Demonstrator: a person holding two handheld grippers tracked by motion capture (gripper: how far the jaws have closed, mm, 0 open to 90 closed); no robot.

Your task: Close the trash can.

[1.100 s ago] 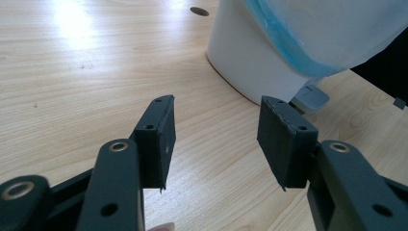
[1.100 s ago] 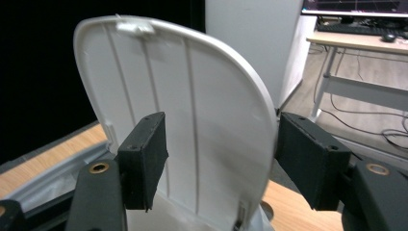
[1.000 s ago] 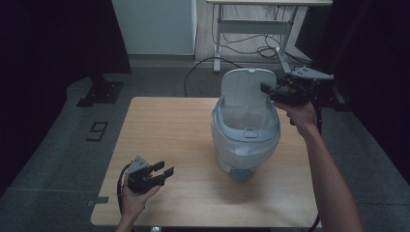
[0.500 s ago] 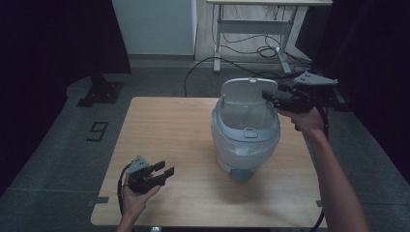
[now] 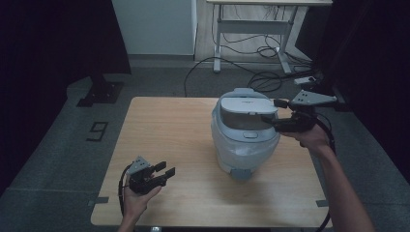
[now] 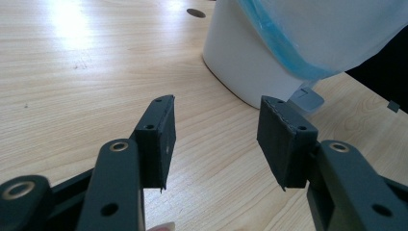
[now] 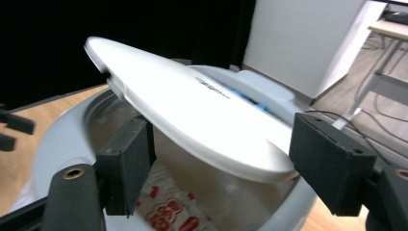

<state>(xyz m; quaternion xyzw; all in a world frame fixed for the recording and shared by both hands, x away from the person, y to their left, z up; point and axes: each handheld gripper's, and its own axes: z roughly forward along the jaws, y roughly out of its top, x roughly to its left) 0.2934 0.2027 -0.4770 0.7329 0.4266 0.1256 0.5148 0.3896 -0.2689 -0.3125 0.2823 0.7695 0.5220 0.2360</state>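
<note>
A white lidded bin (image 5: 244, 145) lined with a clear plastic bag stands right of centre on the wooden table (image 5: 169, 125). Its lid (image 5: 246, 108) hangs tilted, partly lowered over the opening. My right gripper (image 5: 274, 113) is at the lid's right edge. In the right gripper view the lid (image 7: 192, 110) lies between the jaws of that gripper (image 7: 226, 159), which have just been opening; the pads do not press on it. A red-printed packet (image 7: 168, 211) lies inside the bin. My left gripper (image 5: 166, 169) rests open at the front left, nothing between its jaws, pointing at the bin's base (image 6: 240, 62).
The bin's foot pedal (image 5: 240, 174) sticks out toward the front edge. Behind the table are a metal-legged desk (image 5: 251, 29) and loose cables (image 5: 261, 72) on the grey floor. A "9" mark (image 5: 98, 129) lies on the floor to the left.
The lid has swung from upright down to a low tilt over the bin. My right gripper came down and toward the front with it, and its jaws widened. The left gripper stayed put.
</note>
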